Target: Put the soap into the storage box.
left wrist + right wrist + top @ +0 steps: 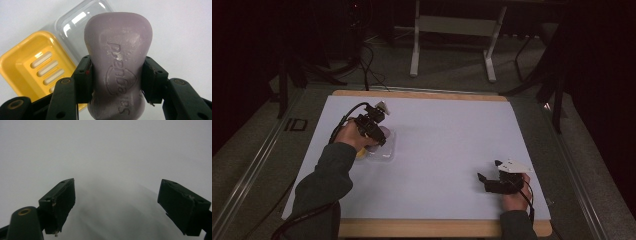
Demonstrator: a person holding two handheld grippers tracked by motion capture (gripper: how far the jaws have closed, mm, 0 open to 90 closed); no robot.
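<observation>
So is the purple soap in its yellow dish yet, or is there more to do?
Not yet. Done: the left gripper has shut on the purple soap. In hand: the soap is held over the yellow dish and its clear lid, which lies beside the dish. Probably left: setting the soap in the dish and perhaps covering it. The right gripper waits open.

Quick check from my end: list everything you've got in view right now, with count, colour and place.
Embossed purple soap bar: one, dull purple, clamped between the left gripper's jaws.
Slotted yellow plastic soap dish: one, yellow, on the sheet below the bar.
Clear plastic lid: one, transparent, beside the dish.
Pale sheet over wooden table: one, pale blue-white.
White metal frame: one, on the floor behind the table.
Left gripper: one, black, table's left.
Right gripper: one, black, jaws apart, table's right.
</observation>
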